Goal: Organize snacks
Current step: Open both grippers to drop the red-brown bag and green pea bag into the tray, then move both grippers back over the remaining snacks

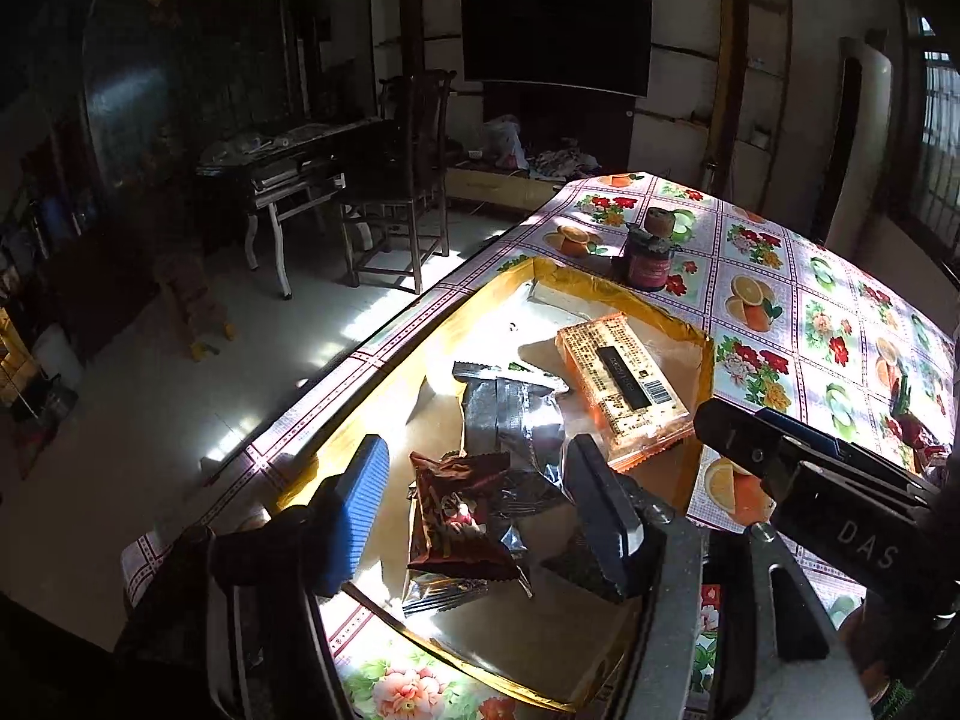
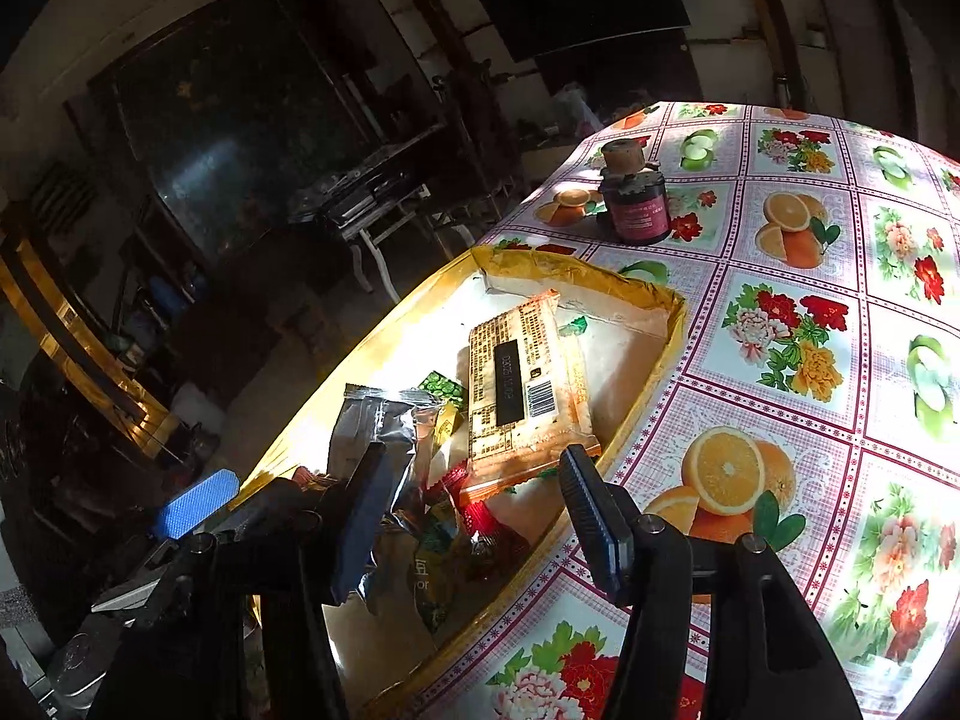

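Note:
A shallow gold-edged tray [image 1: 699, 354] [image 2: 675, 312] lies on the flowered tablecloth and holds snack packets. An orange packet with a barcode [image 1: 624, 384] [image 2: 528, 384] lies at its far side. Silver foil packets [image 1: 510, 420] [image 2: 375, 426] lie in the middle. A dark red packet [image 1: 459, 516] lies nearest, on top of them. My left gripper [image 1: 480, 510] is open, hanging just above the red packet with a finger on each side. My right gripper [image 2: 474, 516] is open and empty above the tray's near end, over small red and green packets [image 2: 444, 558].
A dark jar with a cork-like lid [image 1: 651, 252] [image 2: 636, 198] stands on the table [image 2: 780, 360] beyond the tray. The table edge drops to the floor on the left. A chair [image 1: 408, 180] and a side table [image 1: 282, 180] stand across the room.

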`<action>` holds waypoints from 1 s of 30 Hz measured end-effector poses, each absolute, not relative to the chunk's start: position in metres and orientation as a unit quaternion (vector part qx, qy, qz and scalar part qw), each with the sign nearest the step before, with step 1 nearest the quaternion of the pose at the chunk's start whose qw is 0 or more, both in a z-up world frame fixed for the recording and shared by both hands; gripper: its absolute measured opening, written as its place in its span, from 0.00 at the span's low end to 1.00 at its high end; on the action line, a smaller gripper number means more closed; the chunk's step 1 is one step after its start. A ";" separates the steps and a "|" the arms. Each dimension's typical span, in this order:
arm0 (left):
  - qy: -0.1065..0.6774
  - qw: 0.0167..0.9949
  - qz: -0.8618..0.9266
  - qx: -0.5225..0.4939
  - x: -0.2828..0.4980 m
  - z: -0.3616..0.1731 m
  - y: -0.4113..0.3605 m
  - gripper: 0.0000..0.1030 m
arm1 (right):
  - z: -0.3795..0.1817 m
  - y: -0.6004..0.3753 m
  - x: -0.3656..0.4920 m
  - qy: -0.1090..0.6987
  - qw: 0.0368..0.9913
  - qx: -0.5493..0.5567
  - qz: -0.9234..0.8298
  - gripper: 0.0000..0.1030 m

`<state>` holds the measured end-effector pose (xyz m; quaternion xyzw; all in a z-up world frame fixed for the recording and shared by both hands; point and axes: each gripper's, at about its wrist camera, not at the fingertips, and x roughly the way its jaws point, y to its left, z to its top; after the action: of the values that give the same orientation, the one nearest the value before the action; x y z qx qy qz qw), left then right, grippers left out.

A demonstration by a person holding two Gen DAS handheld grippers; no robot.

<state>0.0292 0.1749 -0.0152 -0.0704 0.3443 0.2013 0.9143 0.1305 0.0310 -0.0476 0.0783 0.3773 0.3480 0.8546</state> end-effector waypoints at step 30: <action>0.305 0.944 0.122 -0.017 -0.006 0.035 0.082 0.90 | -0.018 -0.132 0.053 0.318 0.915 0.112 0.220 0.81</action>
<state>-0.0058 0.0819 0.0349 -0.0170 0.3048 0.1221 0.9444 0.0525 -0.1317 -0.0180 0.1116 0.3180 0.2202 0.9154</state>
